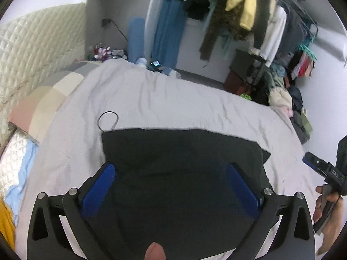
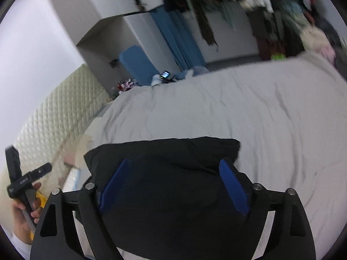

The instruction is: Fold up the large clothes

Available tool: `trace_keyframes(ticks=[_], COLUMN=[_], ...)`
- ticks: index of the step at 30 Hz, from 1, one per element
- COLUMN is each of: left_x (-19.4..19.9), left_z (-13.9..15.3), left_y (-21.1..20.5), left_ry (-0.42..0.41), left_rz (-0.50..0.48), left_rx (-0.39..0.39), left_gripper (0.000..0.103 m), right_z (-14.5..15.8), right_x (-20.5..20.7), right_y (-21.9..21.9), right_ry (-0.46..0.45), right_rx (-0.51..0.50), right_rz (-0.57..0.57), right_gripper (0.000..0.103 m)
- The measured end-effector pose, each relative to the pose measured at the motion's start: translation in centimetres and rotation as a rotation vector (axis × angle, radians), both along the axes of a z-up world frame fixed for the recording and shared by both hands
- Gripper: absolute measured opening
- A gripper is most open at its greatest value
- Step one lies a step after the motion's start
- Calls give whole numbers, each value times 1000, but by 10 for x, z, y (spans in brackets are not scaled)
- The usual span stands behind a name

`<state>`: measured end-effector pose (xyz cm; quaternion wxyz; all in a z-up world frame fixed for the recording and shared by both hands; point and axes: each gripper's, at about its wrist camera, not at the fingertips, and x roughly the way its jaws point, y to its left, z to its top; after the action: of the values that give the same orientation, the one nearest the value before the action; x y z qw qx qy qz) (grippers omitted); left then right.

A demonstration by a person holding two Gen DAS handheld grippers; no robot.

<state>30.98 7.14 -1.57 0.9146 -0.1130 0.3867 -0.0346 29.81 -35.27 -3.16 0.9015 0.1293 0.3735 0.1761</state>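
Grippers, left (image 1: 170,186) and right (image 2: 173,186), gape wide above black garment (image 1: 184,151); I should pinch its corners evenly.

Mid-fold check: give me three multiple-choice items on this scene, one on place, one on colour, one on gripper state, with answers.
1. Where does the black garment lie?
A. on the grey bedspread
B. on the floor
C. on the clothes rack

2. What colour are the pads of the left hand-held gripper?
A. red
B. blue
C. white

3. How do the jaws of the right hand-held gripper stand?
A. shut on the garment
B. shut on nothing
C. open

Answers: 1 A, the bedspread shows on all sides of it. 2 B, both pads are blue. 3 C, the fingers stand wide apart above the cloth.
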Motion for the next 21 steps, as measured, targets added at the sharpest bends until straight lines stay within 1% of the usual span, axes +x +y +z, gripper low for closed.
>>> trace_keyframes(ticks=[2, 4, 6, 8, 10, 11, 12, 14, 16, 18, 21], left_x=[1, 6, 15, 24, 32, 37, 40, 47, 56, 69, 88], left_z=[-18, -40, -63, -88, -109, -120, -128, -138, -143, -148, -152], left_y=[-16, -29, -35, -42, -49, -52, -53, -53, -50, -49, -49], left_ry=[-5, -5, 13, 29, 35, 31, 24, -2, -10, -1, 20], left_rz=[-6, 6, 12, 11, 6, 2, 1, 1, 4, 8, 12], left_rx=[16, 16, 9, 25, 60, 75, 81, 76, 63, 49, 58], left_gripper=[103, 103, 103, 103, 103, 103, 103, 103, 103, 103, 103], right_z=[-15, -36, -56, -80, -105, -111, -119, -125, -129, -130, -133], right_x=[-4, -7, -9, -10, -6, -6, -3, 4, 13, 22, 38], right_y=[23, 47, 63, 76, 84, 83, 85, 87, 89, 92, 98], right_ry=[-7, -21, -39, -52, -54, -59, -78, -103, -114, -115, -99], right_rx=[-18, -55, -98, -145, -161, -167, -179, -184, -190, -200, -214], right_rz=[22, 30, 26, 20, 19, 14, 2, -5, -7, -9, -12], right_gripper=[87, 88, 93, 93, 93, 95, 100, 102, 103, 103, 103])
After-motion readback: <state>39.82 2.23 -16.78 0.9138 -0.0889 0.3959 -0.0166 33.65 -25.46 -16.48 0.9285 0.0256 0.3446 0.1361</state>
